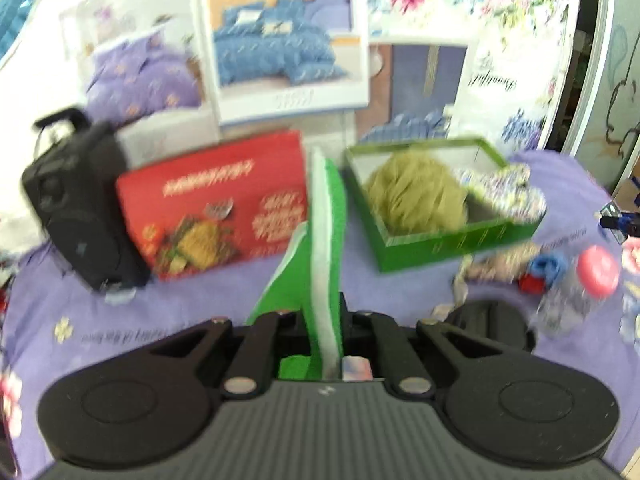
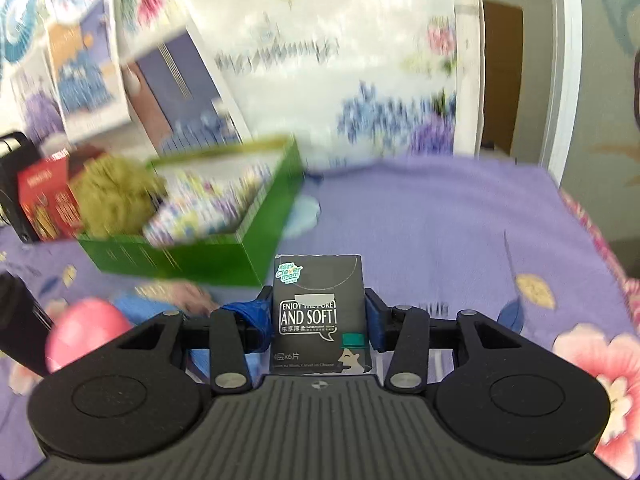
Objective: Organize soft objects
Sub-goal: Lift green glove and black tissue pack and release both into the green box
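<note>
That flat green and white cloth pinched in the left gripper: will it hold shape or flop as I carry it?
The flat green and white cloth stands nearly upright above the left gripper, so probably fairly stiff. Its top curves slightly, so expect some sway. It looks thin, likely light.

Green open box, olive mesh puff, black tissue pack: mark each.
Green open cardboard box [image 1: 452, 246], left wrist view, front wall.
Olive mesh bath puff [image 1: 416, 196], left wrist view, middle of the ball.
Black paper tissue pack [image 2: 318, 308], right wrist view, printed front face.

Green box [image 1: 440, 246], purple floral cloth [image 1: 200, 320]
</note>
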